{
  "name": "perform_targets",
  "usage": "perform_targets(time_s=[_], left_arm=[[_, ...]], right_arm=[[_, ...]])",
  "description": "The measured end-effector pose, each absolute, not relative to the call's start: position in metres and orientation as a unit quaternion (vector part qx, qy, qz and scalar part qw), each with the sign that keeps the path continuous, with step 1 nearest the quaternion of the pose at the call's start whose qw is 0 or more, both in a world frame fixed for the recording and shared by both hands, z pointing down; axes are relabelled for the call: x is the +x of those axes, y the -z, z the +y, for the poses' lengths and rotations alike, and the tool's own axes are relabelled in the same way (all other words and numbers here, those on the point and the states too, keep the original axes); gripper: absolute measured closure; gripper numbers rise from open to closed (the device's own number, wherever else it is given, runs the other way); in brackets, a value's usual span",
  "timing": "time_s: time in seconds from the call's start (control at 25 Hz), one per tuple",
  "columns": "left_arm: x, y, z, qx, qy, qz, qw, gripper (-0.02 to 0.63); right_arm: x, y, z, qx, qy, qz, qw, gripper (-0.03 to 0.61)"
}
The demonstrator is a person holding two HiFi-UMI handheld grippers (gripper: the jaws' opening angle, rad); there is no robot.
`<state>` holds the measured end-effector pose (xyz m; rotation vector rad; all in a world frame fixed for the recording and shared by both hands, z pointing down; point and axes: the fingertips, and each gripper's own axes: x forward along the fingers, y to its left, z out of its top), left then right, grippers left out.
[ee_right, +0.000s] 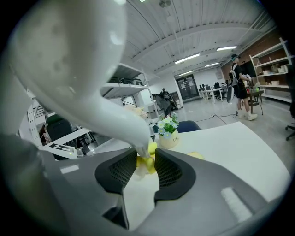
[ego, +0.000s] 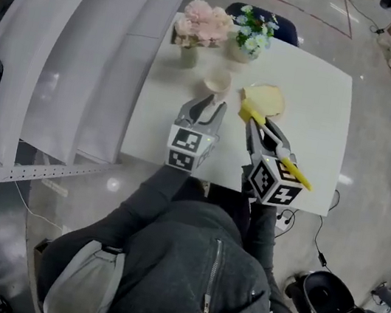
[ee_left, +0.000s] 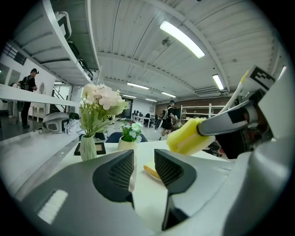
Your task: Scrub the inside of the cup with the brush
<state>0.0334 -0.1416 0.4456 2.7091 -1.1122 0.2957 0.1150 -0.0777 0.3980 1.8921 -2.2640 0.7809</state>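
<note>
A small cream cup stands upright on the white table. My left gripper lies just short of it, jaws a little apart and not pressing on it. The left gripper view shows the same narrow gap, with only a pale sliver against the left jaw. The brush has a yellow sponge head to the right of the cup, above the table. My right gripper is shut on the brush, whose yellow handle end sticks out behind.
A yellow cloth lies right of the cup. Behind it stand a vase of pink flowers and a pot of blue and white flowers. A white shelf rack runs along the table's left side.
</note>
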Motion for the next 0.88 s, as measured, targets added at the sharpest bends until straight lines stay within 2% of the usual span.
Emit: perform_targets(time_s=[0.12,0.2,0.32,0.72,0.88], left_arm=[[0.036,-0.453,-0.154,0.907,-0.107,-0.395,0.099,0.416],[0.04,-0.454,-0.163,0.902,-0.105,-0.406,0.101,0.328],[0.041,-0.455,-0.173,0.895,-0.11,-0.421,0.098,0.271],[0.042,-0.49,-0.2,0.876,-0.144,-0.447,0.111,0.175],[0.043,-0.508,-0.209,0.869,-0.159,-0.454,0.115,0.16]], right_arm=[[0.114,-0.396,-0.09,0.605,-0.252,-0.753,0.055,0.454],[0.115,-0.395,-0.098,0.597,-0.251,-0.759,0.061,0.454],[0.12,-0.396,-0.106,0.593,-0.255,-0.761,0.066,0.454],[0.133,-0.409,-0.119,0.58,-0.279,-0.762,0.075,0.453],[0.137,-0.415,-0.122,0.578,-0.286,-0.76,0.084,0.453]])
